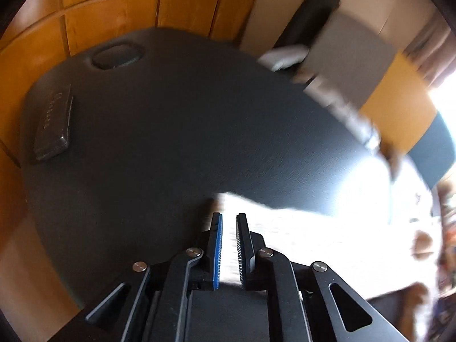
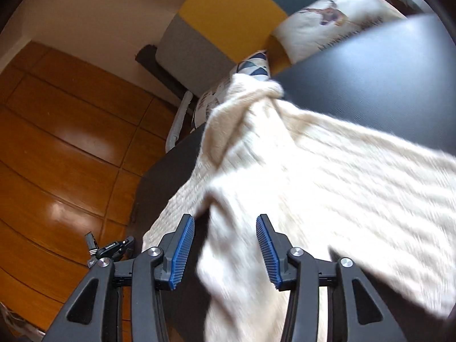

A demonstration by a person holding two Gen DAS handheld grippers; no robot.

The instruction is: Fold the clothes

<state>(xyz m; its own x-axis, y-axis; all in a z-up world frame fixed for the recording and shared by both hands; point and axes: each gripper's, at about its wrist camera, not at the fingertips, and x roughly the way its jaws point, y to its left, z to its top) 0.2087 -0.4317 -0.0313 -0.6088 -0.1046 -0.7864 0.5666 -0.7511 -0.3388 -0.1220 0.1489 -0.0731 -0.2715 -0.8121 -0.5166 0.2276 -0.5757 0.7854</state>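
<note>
Cream ribbed knit, a sweater point(image 2: 327, 176) by the look of it, lies spread over the dark grey table point(image 2: 370, 71), with one bunched end reaching toward the patterned cushions point(image 2: 327, 14) at the far edge and a loose fold hanging down between the right gripper's fingers. The right gripper point(image 2: 225, 249) stands wide open, its blue pads clear of the cloth on both sides. In the left wrist view the left gripper point(image 1: 228, 245) has its jaws drawn close together, with only a narrow gap; the knit there is blown out to white by the light (and blurred), so whether the pads actually pinch it I cannot tell. A dark rectangular block point(image 1: 52, 124) rests near the table's far left corner, above the orange wooden floor point(image 1: 108, 20).
</note>
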